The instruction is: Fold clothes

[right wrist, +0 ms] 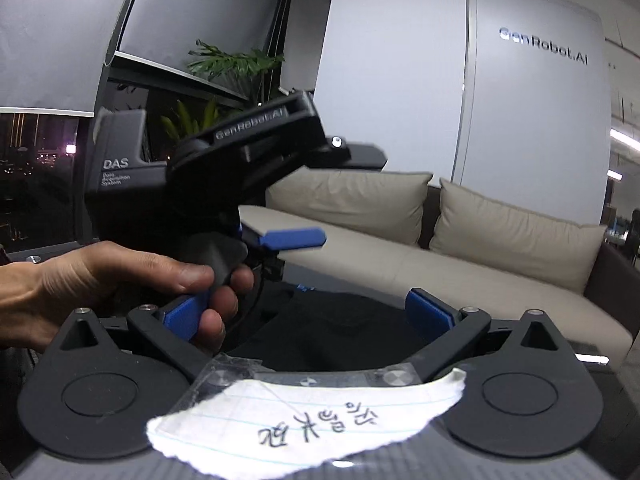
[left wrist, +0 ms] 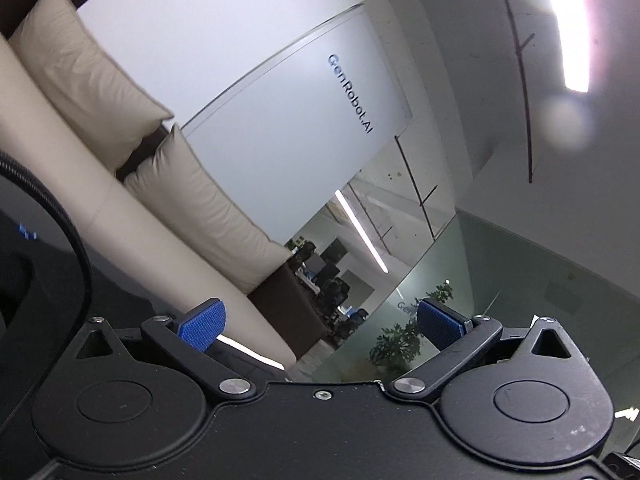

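Right wrist view: black folded garment [right wrist: 336,328] low at frame centre, straight ahead between empty, wide-apart right gripper [right wrist: 308,314]; left gripper [right wrist: 256,236], upper left, likewise spread, aimed away.

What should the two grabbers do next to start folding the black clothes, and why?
Probably tip both grippers down toward the black garment lying below and in front of them. The left gripper points up at the wall and the beige sofa, with its blue pads wide apart and nothing between them. The right gripper is open and empty too, above the cloth. Neither touches fabric yet.
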The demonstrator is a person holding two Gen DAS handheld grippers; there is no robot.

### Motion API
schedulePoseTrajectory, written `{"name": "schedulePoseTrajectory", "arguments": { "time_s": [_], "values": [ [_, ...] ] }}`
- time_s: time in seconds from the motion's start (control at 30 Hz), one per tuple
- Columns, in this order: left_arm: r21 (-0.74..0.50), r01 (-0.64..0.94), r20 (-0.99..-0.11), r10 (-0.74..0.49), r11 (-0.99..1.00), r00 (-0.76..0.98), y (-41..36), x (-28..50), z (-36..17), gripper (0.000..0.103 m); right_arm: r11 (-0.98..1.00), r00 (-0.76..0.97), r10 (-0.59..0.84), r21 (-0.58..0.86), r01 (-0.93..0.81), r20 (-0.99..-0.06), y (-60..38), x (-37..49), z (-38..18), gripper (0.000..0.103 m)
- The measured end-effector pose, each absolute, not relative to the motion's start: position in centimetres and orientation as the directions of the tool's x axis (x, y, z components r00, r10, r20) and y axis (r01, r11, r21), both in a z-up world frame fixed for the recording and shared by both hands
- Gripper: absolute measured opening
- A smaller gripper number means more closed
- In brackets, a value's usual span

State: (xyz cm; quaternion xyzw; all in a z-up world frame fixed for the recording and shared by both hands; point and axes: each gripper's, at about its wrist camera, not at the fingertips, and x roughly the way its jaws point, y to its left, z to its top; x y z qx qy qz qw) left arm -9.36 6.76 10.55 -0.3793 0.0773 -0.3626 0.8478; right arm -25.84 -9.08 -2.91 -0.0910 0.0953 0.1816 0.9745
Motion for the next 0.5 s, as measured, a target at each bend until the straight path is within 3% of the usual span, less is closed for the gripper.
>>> {"name": "schedulePoseTrajectory", "arguments": {
  "time_s": [0.17, 0.37, 0.5],
  "values": [
    [-0.688, 0.573, 0.171, -0.668, 0.445, 0.724, 6.8, -9.2, 10.4, 0.101, 0.892, 0.932, 0.309, -0.282, -0.354, -0.192, -8.5, -25.5, -2.6, 0.103],
    [-0.667, 0.603, 0.176, -0.693, 0.438, 0.699, 6.8, -9.4, 10.2, 0.101, 0.899, 0.920, 0.340, -0.219, -0.379, -0.195, -9.0, -24.7, -2.9, 0.103],
    [-0.661, 0.566, 0.187, -0.622, 0.492, 0.760, 8.1, -8.4, 10.5, 0.101, 0.854, 0.868, 0.446, -0.185, -0.486, -0.218, -9.3, -24.2, -2.2, 0.103]
  ]
}}
